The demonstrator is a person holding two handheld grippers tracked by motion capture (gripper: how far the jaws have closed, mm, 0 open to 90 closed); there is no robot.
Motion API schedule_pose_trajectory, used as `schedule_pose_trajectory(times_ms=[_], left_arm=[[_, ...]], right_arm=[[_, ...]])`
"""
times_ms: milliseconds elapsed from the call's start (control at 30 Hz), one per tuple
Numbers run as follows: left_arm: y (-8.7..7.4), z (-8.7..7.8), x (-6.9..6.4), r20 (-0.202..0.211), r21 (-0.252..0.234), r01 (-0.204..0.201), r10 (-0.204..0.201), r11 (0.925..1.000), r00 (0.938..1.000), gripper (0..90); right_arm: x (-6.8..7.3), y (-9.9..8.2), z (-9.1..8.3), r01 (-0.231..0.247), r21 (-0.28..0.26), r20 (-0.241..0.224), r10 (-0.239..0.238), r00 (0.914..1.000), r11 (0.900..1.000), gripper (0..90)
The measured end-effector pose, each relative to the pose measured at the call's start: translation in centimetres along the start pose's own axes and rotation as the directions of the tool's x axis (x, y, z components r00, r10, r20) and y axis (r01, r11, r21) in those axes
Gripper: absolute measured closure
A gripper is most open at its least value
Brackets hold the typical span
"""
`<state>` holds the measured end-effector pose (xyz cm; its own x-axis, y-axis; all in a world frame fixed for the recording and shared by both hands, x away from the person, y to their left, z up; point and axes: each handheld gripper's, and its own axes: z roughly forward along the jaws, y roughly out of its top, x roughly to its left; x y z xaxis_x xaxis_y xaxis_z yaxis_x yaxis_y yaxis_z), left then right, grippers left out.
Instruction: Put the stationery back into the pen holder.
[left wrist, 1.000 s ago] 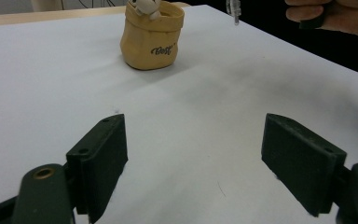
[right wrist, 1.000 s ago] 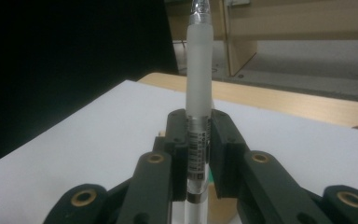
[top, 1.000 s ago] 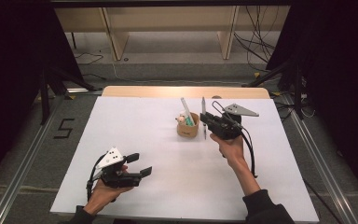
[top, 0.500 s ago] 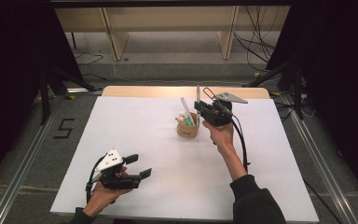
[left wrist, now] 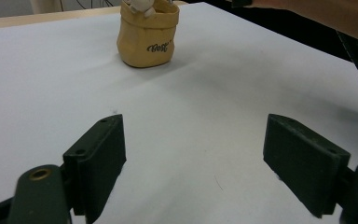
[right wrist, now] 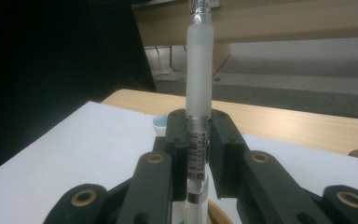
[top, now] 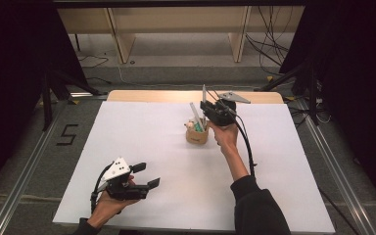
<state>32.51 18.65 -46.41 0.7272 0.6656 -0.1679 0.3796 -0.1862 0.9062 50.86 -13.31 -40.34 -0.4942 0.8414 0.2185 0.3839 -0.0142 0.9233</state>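
A tan pouch-shaped holder [top: 197, 135] [left wrist: 147, 37] stands on the white table, with a white pen [top: 194, 113] and a teal item sticking out of it. My right gripper [top: 206, 108] [right wrist: 199, 135] hovers just right of and above the holder, shut on a frosted pen [top: 204, 95] [right wrist: 199, 70] that stands upright between the jaws. A pale blue cap [right wrist: 159, 123] shows just beyond the jaws. My left gripper [top: 146, 175] [left wrist: 196, 163] rests low near the table's front left, open with nothing between its jaws, pointed toward the holder.
The white table cover [top: 142, 132] ends at a bare wooden strip [top: 166, 96] along the far side. The right forearm [top: 235, 156] and the gripper's black cable cross the table right of the holder. Dark stands and floor cables surround the table.
My right gripper has carried the upright pen leftward and toward the table's far side, closing in above the holder. The left gripper has stayed where it was.
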Motion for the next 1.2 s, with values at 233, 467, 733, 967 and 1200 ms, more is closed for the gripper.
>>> schedule_pose_trajectory(times_ms=[233,467,733,967,1200], left_arm=[[-0.1,0.1,0.1,-0.004,0.002,0.001,-0.001,1.0,1.0,20.1],[-0.1,0.2,0.0,-0.003,0.005,0.001,-0.001,1.0,1.0,20.2],[-0.1,0.1,0.0,-0.004,0.005,-0.001,0.001,1.0,1.0,20.1],[-0.1,0.2,0.0,-0.003,0.007,-0.001,0.001,1.0,1.0,20.1],[-0.2,0.3,0.0,-0.002,0.012,-0.002,0.002,0.9999,1.0,20.0]], right_arm=[[0.0,-0.7,0.7,0.022,0.021,0.014,-0.022,0.9997,0.9995,79.6],[0.1,-1.4,1.2,0.014,0.037,0.017,-0.015,0.9997,0.9992,79.6],[0.3,-1.8,1.4,0.02,0.043,0.021,-0.021,0.9996,0.9989,79.6],[-0.1,-2.6,1.3,0.018,0.054,0.027,-0.019,0.9994,0.9984,79.5],[0.0,-3.2,1.4,0.04,0.071,0.027,-0.042,0.9988,0.9967,79.4]])
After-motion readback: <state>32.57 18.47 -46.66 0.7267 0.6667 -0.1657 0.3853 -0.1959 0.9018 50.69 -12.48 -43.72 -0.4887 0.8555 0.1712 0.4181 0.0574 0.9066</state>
